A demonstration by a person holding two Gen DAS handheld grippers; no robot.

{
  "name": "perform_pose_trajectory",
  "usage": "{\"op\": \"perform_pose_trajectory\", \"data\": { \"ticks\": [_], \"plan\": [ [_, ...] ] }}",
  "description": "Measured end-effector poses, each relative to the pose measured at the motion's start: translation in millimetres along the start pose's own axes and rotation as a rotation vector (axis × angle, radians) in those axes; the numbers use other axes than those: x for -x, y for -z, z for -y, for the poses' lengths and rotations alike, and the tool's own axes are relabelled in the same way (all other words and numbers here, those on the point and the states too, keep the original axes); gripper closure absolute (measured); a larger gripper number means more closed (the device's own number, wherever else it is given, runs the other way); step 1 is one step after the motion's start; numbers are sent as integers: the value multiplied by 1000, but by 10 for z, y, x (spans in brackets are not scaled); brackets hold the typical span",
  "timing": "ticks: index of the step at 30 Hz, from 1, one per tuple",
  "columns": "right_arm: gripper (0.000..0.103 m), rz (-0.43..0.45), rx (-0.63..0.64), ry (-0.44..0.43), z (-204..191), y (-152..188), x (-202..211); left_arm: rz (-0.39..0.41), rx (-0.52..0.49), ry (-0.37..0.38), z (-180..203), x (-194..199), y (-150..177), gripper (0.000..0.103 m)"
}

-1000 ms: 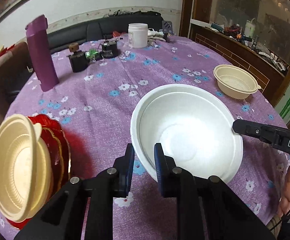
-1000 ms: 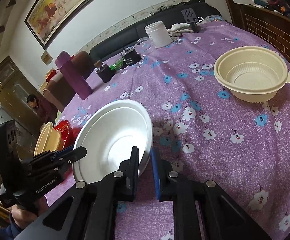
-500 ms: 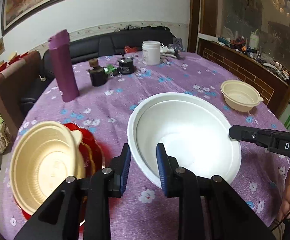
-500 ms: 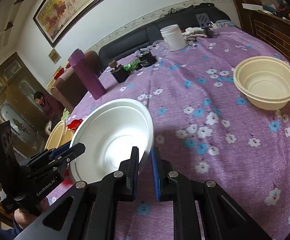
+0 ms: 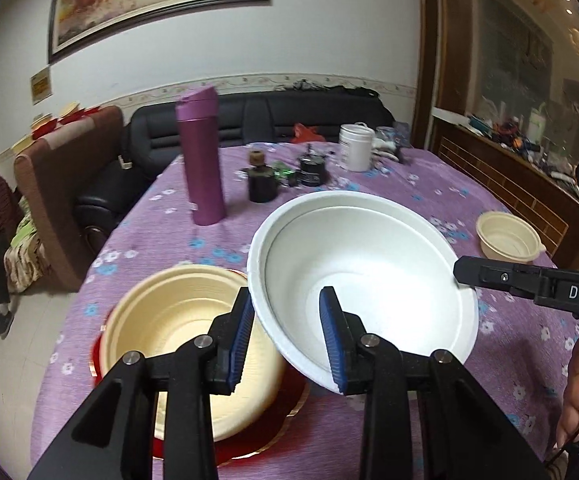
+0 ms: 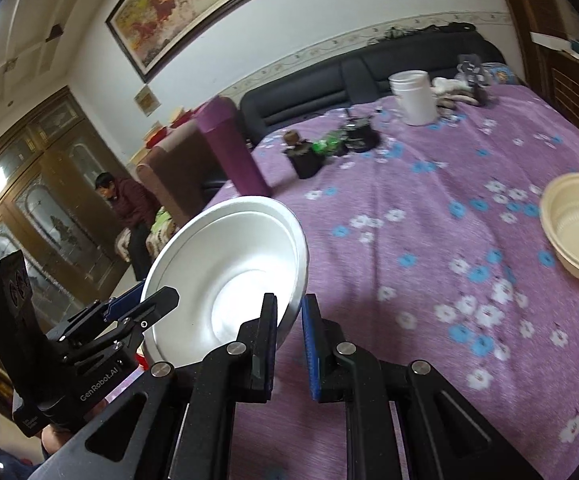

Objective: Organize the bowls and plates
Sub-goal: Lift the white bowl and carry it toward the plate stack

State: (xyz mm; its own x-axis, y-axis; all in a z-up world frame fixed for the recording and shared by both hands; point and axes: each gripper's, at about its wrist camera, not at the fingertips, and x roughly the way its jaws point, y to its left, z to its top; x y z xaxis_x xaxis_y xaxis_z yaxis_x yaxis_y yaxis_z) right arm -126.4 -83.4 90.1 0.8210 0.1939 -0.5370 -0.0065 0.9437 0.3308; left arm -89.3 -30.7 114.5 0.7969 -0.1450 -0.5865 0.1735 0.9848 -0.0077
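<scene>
Currently held off the purple flowered tablecloth: white bowl, wide and deep, matte, smooth inside with one stepped ring below the rim. Empty. Tilted, with its near-left edge over the right rim of a cream bowl.

Right gripper: nearly closed, blue pads pinching the white bowl's thin rim, one pad inside the wall and one outside.

Left gripper: jaws just opening, now moderately apart. Opposite rim of the white bowl between them, inner pad clear of the wall; contact at the outer pad too close to call. No firm grip seen.

Containers:
- Cream bowl at left: ribbed inside, empty, seated on a stack of red plates with a gold edge.
- Second cream bowl: alone at the far right of the cloth, well apart from the rest, empty, small tab at its rim.
- Purple flask: upright, lid on, contents hidden.
- White jar: upright at the far end, closed, contents hidden.
</scene>
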Motion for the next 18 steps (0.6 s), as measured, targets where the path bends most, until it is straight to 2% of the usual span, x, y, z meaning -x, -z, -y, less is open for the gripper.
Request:
{"op": "perform_pose_trajectory", "data": {
  "ticks": [6,18],
  "plan": [
    [89,-37,20,-51,-253,-72,-274,13,52,-49,-330,53,17,72],
    [88,-80,72,-84,-668,-113,-726,-6,136,-103,-846,52,150,71]
  ]
}}
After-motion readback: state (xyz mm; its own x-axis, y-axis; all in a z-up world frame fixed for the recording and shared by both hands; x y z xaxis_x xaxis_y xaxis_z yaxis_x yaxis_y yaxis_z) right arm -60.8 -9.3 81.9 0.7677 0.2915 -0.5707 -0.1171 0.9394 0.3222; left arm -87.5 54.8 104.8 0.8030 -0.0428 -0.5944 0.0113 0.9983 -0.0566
